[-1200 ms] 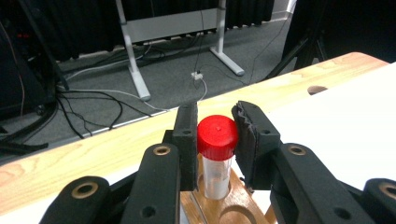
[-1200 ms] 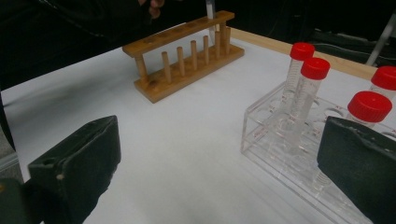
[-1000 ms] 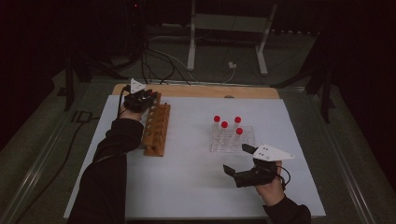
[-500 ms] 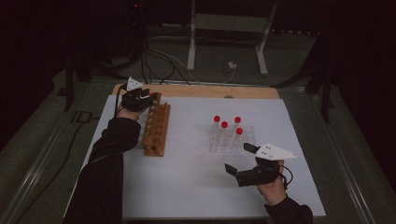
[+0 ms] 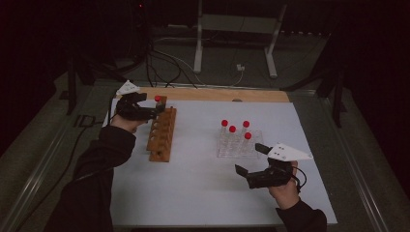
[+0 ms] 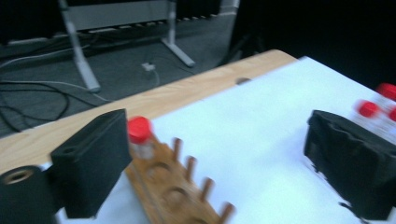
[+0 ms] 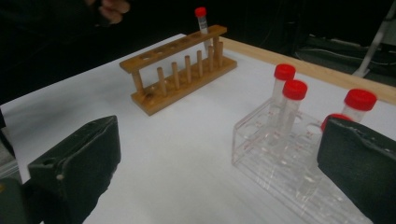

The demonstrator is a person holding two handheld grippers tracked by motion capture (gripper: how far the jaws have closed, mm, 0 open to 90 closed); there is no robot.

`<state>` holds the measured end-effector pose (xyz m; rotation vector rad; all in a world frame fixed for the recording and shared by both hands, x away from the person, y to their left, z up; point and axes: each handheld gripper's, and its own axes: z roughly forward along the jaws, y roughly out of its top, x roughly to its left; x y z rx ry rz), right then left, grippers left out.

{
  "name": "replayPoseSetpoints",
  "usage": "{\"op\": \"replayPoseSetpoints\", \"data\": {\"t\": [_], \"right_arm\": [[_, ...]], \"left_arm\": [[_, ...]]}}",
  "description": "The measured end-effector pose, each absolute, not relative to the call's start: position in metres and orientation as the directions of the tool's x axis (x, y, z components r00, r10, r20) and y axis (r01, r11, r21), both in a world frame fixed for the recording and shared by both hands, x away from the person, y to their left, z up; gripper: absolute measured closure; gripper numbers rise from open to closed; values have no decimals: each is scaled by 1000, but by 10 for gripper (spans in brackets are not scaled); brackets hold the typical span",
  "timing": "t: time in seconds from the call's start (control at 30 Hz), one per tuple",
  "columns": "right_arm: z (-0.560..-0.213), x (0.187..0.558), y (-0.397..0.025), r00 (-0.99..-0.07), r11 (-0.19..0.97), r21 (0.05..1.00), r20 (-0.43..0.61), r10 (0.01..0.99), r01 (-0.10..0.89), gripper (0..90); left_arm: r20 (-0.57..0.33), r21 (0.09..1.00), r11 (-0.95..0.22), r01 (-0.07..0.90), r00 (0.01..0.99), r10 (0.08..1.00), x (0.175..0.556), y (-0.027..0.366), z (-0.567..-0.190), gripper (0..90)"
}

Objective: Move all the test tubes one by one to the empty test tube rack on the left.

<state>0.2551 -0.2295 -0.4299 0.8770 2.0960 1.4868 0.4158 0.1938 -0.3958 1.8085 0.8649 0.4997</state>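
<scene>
While a white table bears a wooden rack at left and a clear rack of four red-capped tubes at right, the left gripper gapes beside one red-capped tube standing in the wooden rack's far end, the right gripper open near the clear rack

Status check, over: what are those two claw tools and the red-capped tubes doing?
Both hand-held grippers open: left, right. One tube in wooden rack; four in clear rack. Nothing blocking.
</scene>
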Motion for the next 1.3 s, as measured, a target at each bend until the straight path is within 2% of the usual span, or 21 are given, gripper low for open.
{"op": "replayPoseSetpoints", "data": {"t": [0.27,0.67,1.1,1.17,1.3], "right_arm": [[-415,265,-232,-710,233,942,9,704,243,0],[-408,295,-230,-699,240,934,14,715,264,0],[-435,321,-233,-627,279,899,-7,779,338,0],[-441,322,-235,-619,286,893,-12,786,346,36],[-449,324,-236,-595,299,879,-23,803,371,42]], "left_arm": [[-62,928,-240,285,754,654,375,184,-399,18],[-53,936,-264,235,832,552,326,169,-421,18],[-37,932,-299,204,875,482,305,151,-442,18],[-36,932,-302,201,879,475,303,149,-445,18],[-40,930,-306,206,880,473,302,148,-448,18]]}}
